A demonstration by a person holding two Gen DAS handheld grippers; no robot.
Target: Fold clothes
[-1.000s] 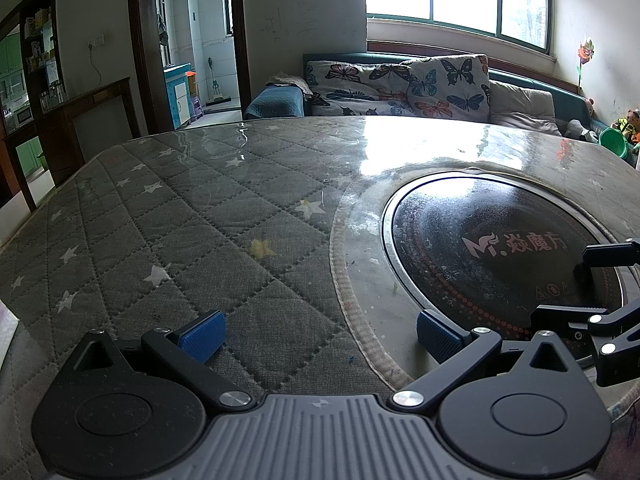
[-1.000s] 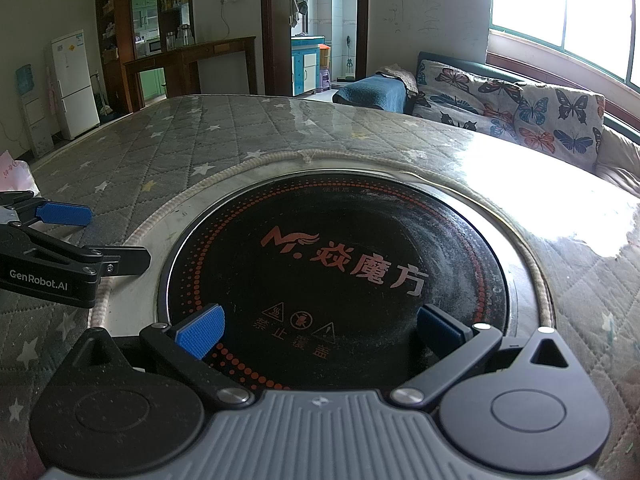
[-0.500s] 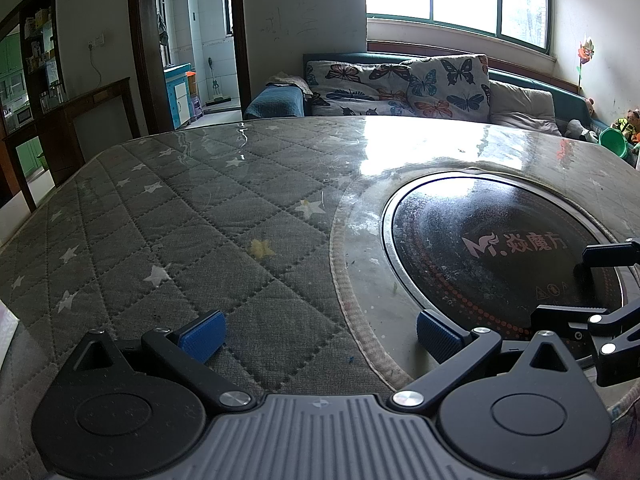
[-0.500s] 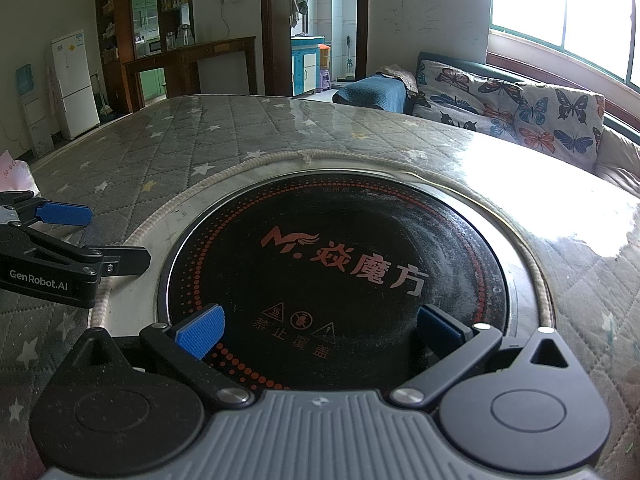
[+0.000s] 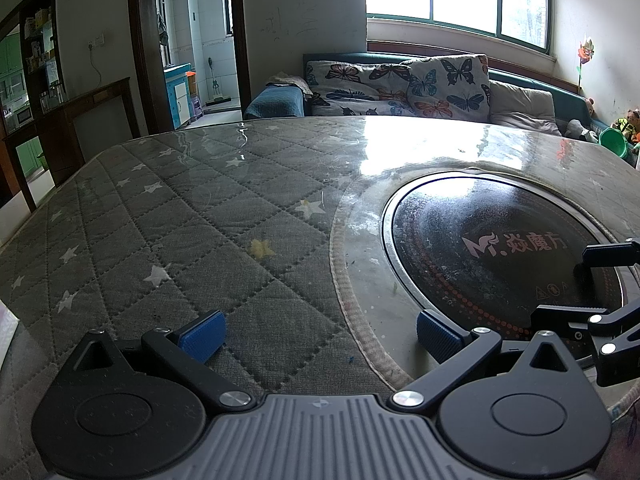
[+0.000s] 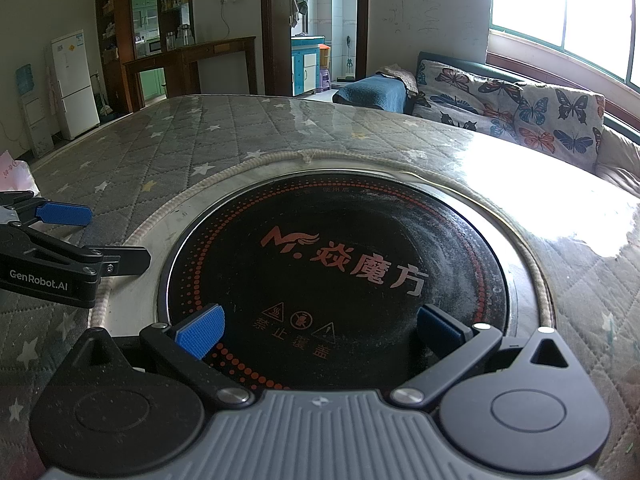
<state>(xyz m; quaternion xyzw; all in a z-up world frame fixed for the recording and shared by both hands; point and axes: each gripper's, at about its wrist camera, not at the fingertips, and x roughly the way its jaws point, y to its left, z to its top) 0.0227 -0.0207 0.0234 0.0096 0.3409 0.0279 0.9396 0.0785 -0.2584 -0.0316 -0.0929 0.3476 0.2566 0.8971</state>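
Now | left claw [image 5: 318, 336], right claw [image 6: 318, 330] spread wide (empty) | over table [image 5: 160, 216]

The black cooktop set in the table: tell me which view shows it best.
The right wrist view: the black cooktop sits centred and whole, with its logo and warning symbols readable between the open right gripper. The left wrist view shows the cooktop only obliquely at the right, partly covered by the right gripper's fingers.
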